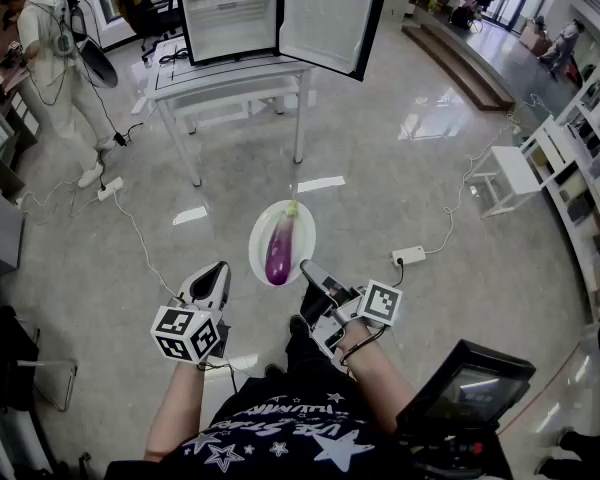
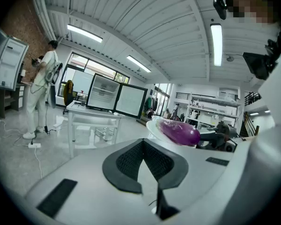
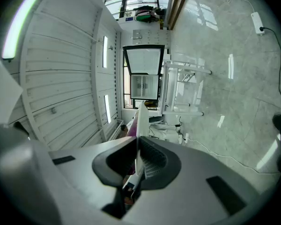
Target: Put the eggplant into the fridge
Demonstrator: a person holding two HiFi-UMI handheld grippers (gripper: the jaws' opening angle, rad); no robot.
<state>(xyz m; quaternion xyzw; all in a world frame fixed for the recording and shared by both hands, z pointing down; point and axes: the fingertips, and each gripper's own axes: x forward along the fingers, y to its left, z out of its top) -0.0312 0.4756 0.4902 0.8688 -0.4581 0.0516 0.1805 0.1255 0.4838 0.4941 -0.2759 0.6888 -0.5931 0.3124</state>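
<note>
Between the shut jaws of the right gripper [image 3: 138, 156], the rim of a white plate [image 1: 303, 233] is clamped, and the plate is held out roughly level above the floor [image 1: 380, 188]. On the plate a purple eggplant [image 1: 279, 250] is laid lengthwise, its green stem end turned away from the person.

Left gripper [image 1: 218, 271]: jaws pressed together, nothing between them. It is positioned just beside the plate's left edge and apart from it.

Ahead of the plate, open glossy floor is seen as far as a white table [image 1: 230, 73]. On the table a small fridge [image 1: 228, 13] is stood, its door [image 1: 330, 20] swung wide to the right and its white interior exposed.

Floor items are recorded as follows:
- A power strip [image 1: 408, 256] with trailing cable lies near the plate's right side.
- A second strip [image 1: 110, 188] and cable lie to the left.
- A small white stool [image 1: 510, 178] stands far right, before shelving [image 1: 590, 168].

A second person [image 1: 50, 48] is seen left of the table, well apart.
</note>
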